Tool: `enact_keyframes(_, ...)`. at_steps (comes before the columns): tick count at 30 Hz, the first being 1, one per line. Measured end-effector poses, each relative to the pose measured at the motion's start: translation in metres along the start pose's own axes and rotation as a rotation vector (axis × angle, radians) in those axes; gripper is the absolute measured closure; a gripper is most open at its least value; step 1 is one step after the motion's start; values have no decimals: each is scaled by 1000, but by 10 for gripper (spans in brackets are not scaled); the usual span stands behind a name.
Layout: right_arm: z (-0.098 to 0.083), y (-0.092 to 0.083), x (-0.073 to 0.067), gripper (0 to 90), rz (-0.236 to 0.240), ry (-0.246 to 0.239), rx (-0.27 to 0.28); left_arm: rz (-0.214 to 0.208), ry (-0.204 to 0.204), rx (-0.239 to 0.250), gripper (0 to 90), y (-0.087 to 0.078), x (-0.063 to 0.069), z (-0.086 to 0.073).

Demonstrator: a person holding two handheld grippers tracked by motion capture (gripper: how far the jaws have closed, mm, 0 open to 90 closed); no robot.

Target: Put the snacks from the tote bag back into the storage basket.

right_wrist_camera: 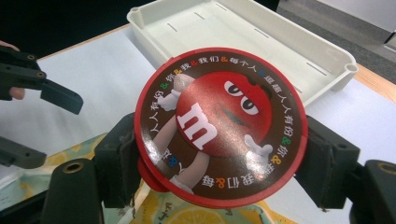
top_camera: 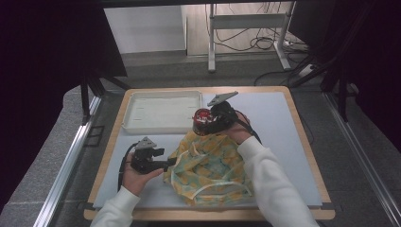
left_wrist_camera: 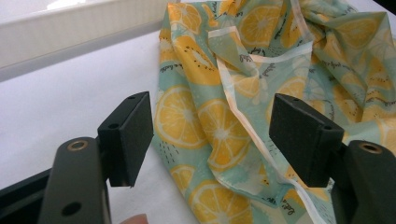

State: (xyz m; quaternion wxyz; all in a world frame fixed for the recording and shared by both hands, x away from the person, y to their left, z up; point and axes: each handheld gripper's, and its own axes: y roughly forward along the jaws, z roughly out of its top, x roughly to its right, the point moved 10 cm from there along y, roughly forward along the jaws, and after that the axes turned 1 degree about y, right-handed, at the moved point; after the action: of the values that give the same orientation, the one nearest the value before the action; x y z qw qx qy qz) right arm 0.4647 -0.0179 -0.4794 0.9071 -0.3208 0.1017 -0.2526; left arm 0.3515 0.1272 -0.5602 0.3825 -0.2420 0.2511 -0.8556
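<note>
Right now the right gripper (right_wrist_camera: 219, 154) is clamped on a round red candy tin (right_wrist_camera: 220, 123), one jaw on each side of its rim, lid face turned toward the gripper's own camera. From above, the tin (top_camera: 202, 118) hangs just past the far edge of the lemon-print bag (top_camera: 210, 165), which lies crumpled on the table below and behind the gripper.

Left gripper (left_wrist_camera: 212, 140): jaws spread apart, nothing between the pads. The bag (left_wrist_camera: 261, 93) lies straight ahead of them, its white-trimmed edge running away from the jaws and rising to a fold. In the high view this gripper (top_camera: 165, 163) sits at the bag's near-left corner, touching or just short of the cloth; cannot tell which.

Key relation: the bag's mouth lies under and to the near side of the tin, and the left gripper is the nearer one to the cloth. Judgement: left should pinch and lift the trimmed edge; the tin then goes down and in.

White tray (top_camera: 161, 124) sits beyond the left gripper, well apart from the tin's path.
</note>
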Motion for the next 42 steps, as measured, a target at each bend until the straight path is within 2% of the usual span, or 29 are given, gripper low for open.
enact_keyframes(15, 3, 17, 10, 256, -14, -6, -17, 1, -1, 0, 306, 0, -1, 0)
enact_keyframes(42, 22, 43, 21, 256, -49, 34, -19, 1, -7, -2, 306, -1, -3, -1)
